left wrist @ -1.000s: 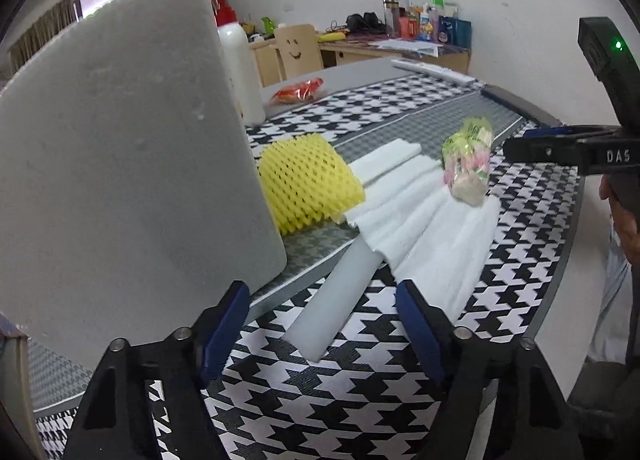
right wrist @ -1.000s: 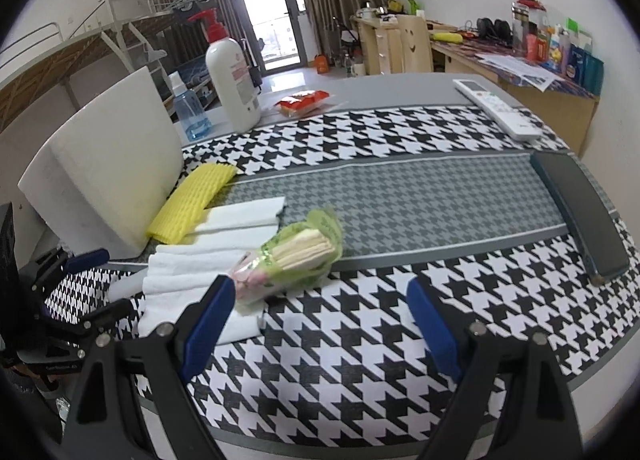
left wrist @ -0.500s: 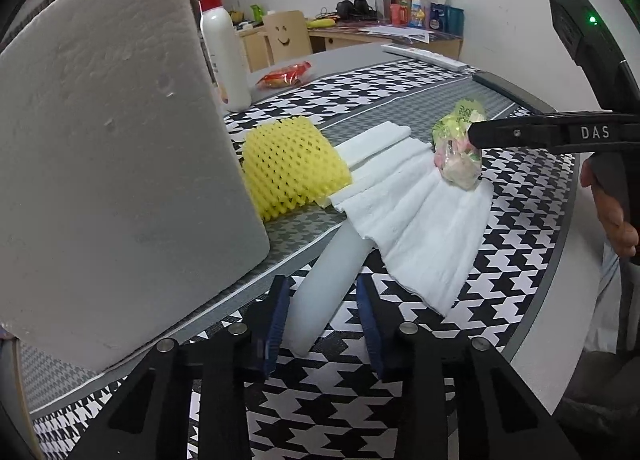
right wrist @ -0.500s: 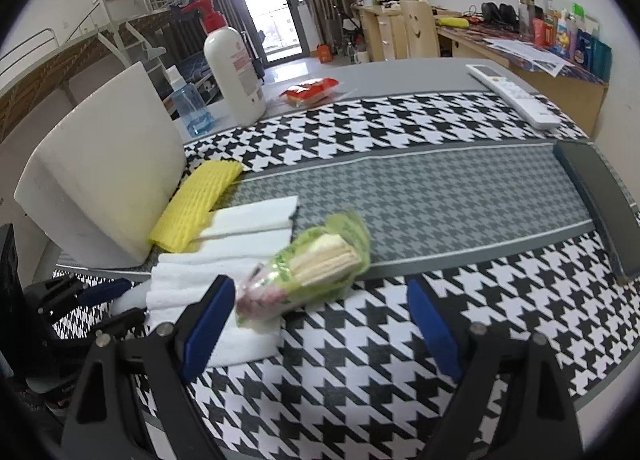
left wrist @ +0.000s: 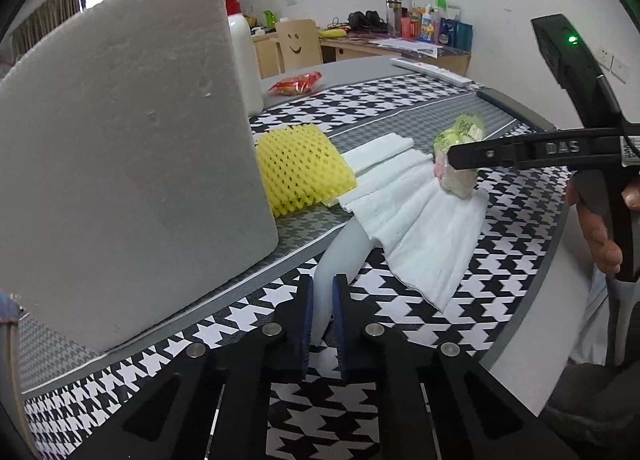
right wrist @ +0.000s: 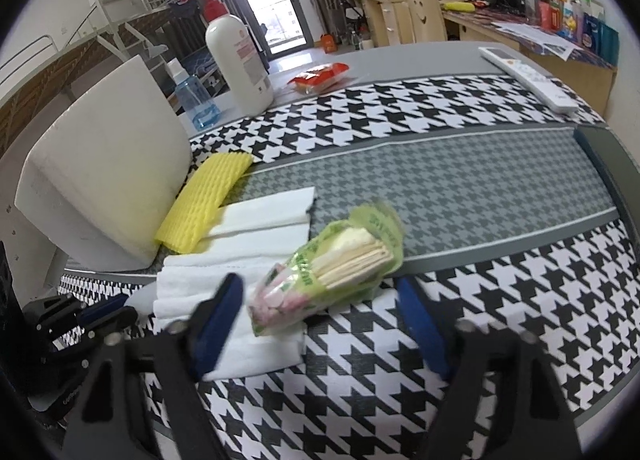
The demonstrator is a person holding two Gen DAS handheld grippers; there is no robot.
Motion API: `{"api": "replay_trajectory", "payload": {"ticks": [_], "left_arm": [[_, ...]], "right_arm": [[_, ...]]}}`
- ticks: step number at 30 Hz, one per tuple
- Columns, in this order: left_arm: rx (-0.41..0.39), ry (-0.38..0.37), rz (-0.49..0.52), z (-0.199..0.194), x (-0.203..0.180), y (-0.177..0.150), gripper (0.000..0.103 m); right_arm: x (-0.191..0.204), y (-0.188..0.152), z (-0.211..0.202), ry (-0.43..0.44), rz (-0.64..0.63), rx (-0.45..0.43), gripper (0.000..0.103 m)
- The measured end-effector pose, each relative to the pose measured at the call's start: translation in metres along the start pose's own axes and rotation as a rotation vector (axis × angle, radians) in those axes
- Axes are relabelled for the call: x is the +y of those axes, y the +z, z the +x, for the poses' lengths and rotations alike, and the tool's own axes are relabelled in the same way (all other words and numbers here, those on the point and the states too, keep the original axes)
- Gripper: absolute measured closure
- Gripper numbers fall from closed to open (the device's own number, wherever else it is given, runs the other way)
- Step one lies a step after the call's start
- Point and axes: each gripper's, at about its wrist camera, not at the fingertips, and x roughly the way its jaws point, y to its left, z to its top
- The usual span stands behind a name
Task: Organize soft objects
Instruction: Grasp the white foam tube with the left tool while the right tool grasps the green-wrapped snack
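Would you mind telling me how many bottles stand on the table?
2: a white pump bottle behind the foam block, and a small blue bottle beside it. Others may be hidden.

My table (right wrist: 460, 187) wears a houndstooth cloth. Ahead-left of my right claw (right wrist: 320, 324) lie white pads (right wrist: 264, 219), a yellow net (right wrist: 204, 199) and a foam block (right wrist: 108, 179); a bottle (right wrist: 238, 59) stands farther off.

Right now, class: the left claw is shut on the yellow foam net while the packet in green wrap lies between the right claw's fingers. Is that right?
Not quite. The left wrist view shows the left claw shut on the white foam tube, not the yellow foam net. The packet in green wrap does lie between the closing right claw.
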Motion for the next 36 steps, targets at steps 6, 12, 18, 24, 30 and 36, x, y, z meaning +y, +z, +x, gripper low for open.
{"api": "replay_trajectory", "payload": {"ticks": [6, 12, 18, 24, 30, 36], "left_arm": [[-0.007, -0.012, 0.004, -0.005, -0.007, -0.002, 0.096], [-0.005, -0.024, -0.003, -0.009, -0.009, -0.006, 0.097], [-0.028, -0.034, -0.002, -0.019, -0.013, -0.008, 0.098], [-0.058, -0.021, -0.001, -0.031, -0.014, -0.007, 0.098], [-0.104, 0.000, -0.012, -0.050, -0.011, -0.004, 0.098], [-0.151, 0.027, -0.027, -0.068, -0.007, -0.001, 0.103]], "right_arm": [[-0.002, -0.001, -0.003, 0.006, 0.018, 0.004, 0.059], [-0.005, -0.002, -0.012, 0.011, 0.030, -0.004, 0.079], [-0.004, 0.000, -0.028, 0.008, 0.025, -0.044, 0.081], [-0.002, -0.002, -0.043, 0.005, 0.018, -0.075, 0.081], [0.001, -0.002, -0.057, 0.008, 0.004, -0.106, 0.081], [0.009, -0.002, -0.069, 0.013, -0.022, -0.133, 0.082]]}}
